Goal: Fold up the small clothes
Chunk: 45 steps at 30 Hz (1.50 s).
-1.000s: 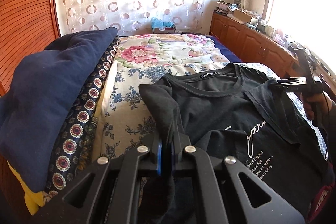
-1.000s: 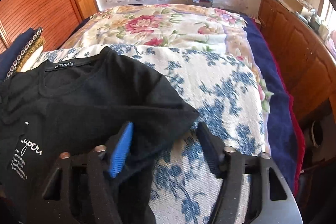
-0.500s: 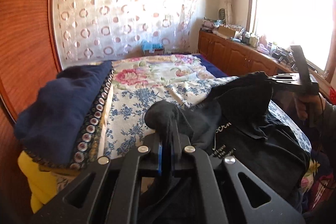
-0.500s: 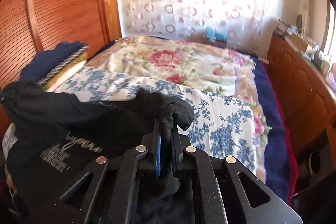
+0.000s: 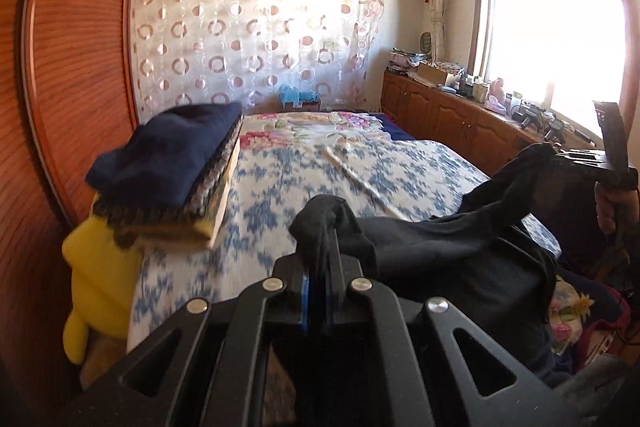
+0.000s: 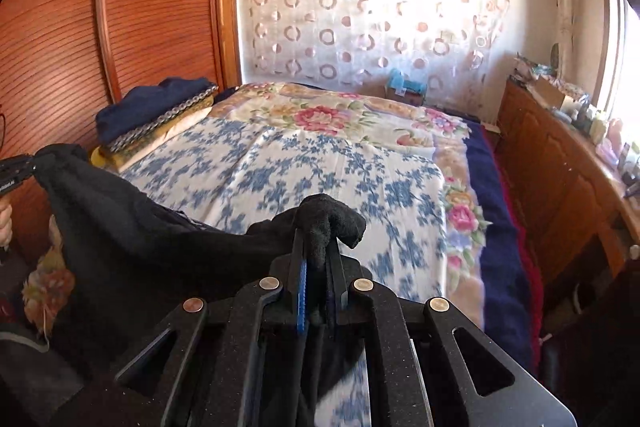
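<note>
A black T-shirt (image 5: 452, 243) hangs stretched between my two grippers above the near edge of the bed. My left gripper (image 5: 318, 259) is shut on one bunched corner of it. My right gripper (image 6: 318, 255) is shut on the other corner of the shirt (image 6: 132, 227). In the left wrist view the right gripper (image 5: 560, 157) shows at the far right, with cloth draped from it. In the right wrist view the left gripper (image 6: 28, 167) shows at the far left edge. The shirt's lower part sags below both views.
The bed (image 5: 320, 171) has a blue-and-white floral cover, with a pink floral blanket (image 6: 332, 115) further back. A stack of folded bedding with a navy top (image 5: 176, 155) lies at the left by the wooden wardrobe (image 5: 72, 67). Wooden cabinets (image 6: 560, 163) run along the right.
The right gripper closed on the shirt's sleeve side. Both grippers then lifted the shirt off the bed and drew it back towards the near edge.
</note>
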Available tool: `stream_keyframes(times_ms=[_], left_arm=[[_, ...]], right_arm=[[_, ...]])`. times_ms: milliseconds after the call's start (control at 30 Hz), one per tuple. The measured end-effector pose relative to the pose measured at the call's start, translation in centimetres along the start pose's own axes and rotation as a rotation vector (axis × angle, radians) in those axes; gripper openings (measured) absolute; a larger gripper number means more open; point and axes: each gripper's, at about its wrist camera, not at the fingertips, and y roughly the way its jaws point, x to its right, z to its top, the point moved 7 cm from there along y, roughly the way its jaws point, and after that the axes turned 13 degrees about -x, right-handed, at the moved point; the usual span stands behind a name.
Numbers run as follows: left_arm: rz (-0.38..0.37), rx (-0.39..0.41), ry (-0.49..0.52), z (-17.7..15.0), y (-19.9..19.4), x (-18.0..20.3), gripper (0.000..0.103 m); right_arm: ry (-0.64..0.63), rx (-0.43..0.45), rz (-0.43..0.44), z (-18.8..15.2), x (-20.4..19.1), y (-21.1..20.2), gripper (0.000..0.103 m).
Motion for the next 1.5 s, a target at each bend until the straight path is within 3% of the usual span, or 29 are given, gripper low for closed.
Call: stream_keyframes(times_ms=[200, 400, 600, 800, 867, 933, 1000, 1100, 1367, 1500], left_arm=[[-0.015, -0.022, 0.007, -2.9, -1.6, 0.4, 0.003], [-0.03, -0.142, 0.013, -6.3, 1.6, 0.7, 0.006], [-0.022, -0.151, 0.028, -7.3, 2.3, 0.9, 0.021], [-0.041, -0.107, 0.0, -6.1, 1.5, 0.4, 0.045], [-0.043, -0.103, -0.004, -5.8, 1.3, 0.3, 0.047], [-0.03, -0.103, -0.003, -5.7, 1.3, 0.1, 0.048], [-0.012, -0.116, 0.0, -5.5, 1.6, -0.2, 0.048], [0.027, -0.128, 0.002, -5.3, 2.4, -0.9, 0.048], [0.05, -0.154, -0.025, -3.7, 5.3, -3.7, 0.048], [0.039, -0.199, -0.044, -3.2, 7.6, -4.9, 0.048]], right_arm=[[-0.004, -0.032, 0.001, -3.6, -0.9, -2.0, 0.004], [0.04, -0.162, -0.039, -9.0, -0.9, 1.6, 0.004], [0.052, -0.222, -0.039, -11.9, -0.8, 3.2, 0.005], [0.06, -0.228, -0.033, -12.0, -0.7, 3.2, 0.006], [0.054, -0.229, -0.038, -11.9, -0.8, 3.1, 0.008], [0.052, -0.224, -0.039, -11.6, -0.8, 3.0, 0.019], [0.054, -0.205, -0.034, -11.1, -0.8, 2.4, 0.038], [0.046, -0.173, -0.04, -10.0, -0.6, 1.4, 0.049], [0.038, -0.109, -0.06, -5.8, 0.7, 2.1, 0.06], [0.061, -0.146, -0.022, -4.5, 1.8, 5.5, 0.061]])
